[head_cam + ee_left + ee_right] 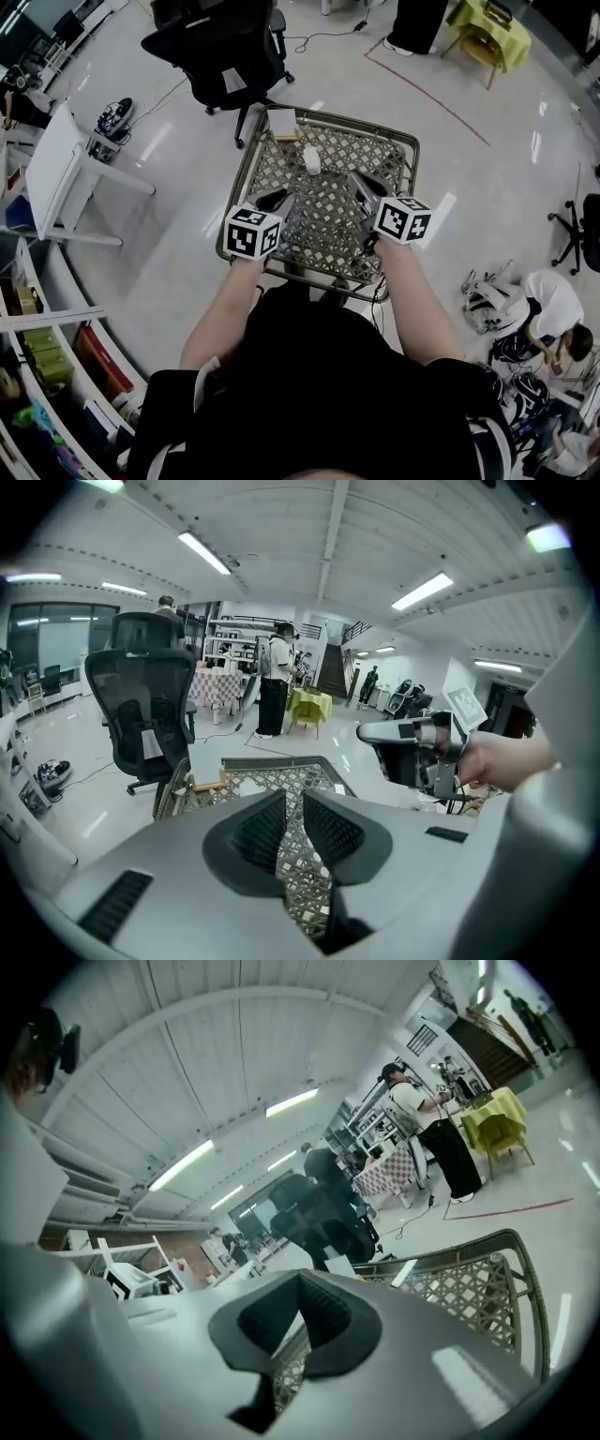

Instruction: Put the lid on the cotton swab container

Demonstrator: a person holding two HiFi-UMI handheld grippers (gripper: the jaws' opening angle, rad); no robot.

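Looming beyond swab container (311, 160): office chair (225, 52).

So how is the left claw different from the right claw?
The left claw has its jaws a little apart, and the woven table shows through the gap. The right claw has its jaw tips pressed together. The left claw is held level, while the right claw is tipped sideways. What they share: both are empty and both hover over the woven table.

Glossy pale floor (169, 234) — black office chair (225, 47) at eleven o'clock, yellow-draped table (487, 28) at one, white table (56, 164) at nine; strip lights (203, 552) overhead.
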